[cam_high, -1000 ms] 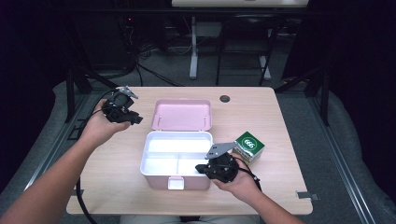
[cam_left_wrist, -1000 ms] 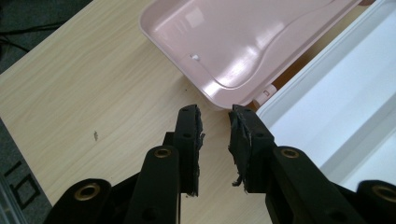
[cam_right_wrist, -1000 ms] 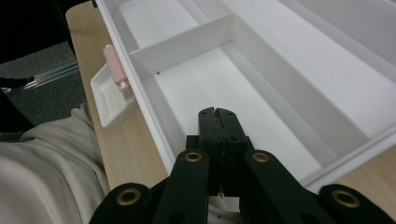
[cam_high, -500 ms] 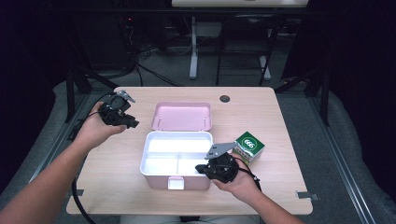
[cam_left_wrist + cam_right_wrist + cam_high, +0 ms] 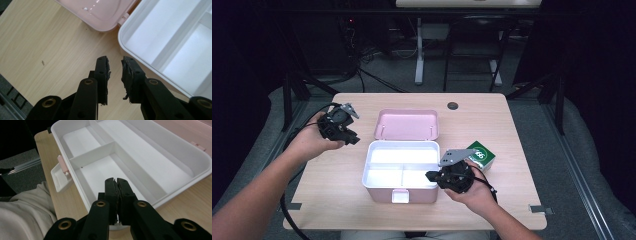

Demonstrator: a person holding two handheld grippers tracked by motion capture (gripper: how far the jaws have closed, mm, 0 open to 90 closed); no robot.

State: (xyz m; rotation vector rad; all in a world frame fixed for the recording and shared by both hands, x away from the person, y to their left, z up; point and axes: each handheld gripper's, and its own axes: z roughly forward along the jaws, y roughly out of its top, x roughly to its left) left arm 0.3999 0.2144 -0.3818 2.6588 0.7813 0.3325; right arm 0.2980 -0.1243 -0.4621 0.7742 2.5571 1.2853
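The room was dark around a pale wooden desk (image 5: 337, 165) in the middle of the high view, with black stands and cables behind it. A white box (image 5: 401, 167) with dividers sat at the centre of the desk, its pink lid (image 5: 407, 124) lying open just above it in the frame, joined along the hinge. A small green carton (image 5: 481, 154) sat just right of the box, and a dark round cap (image 5: 453, 105) lay near the desk's upper edge.

I held my left tool (image 5: 347, 134) at the left of the frame, above the desk and apart from the box. In the left gripper view the left tool (image 5: 115, 71) showed a narrow gap between its jaws, which had just been closing a little, with nothing between them; bare wood lay below, and the corner of the box (image 5: 160, 52) and the lid (image 5: 100, 12) filled the upper right.

My right tool (image 5: 432, 176) sat at the lower right of the box, against its right wall. In the right gripper view the right tool (image 5: 116, 192) had its jaws pressed together, holding nothing, over the box's near rim, with the pink latch (image 5: 63, 164) at the left.
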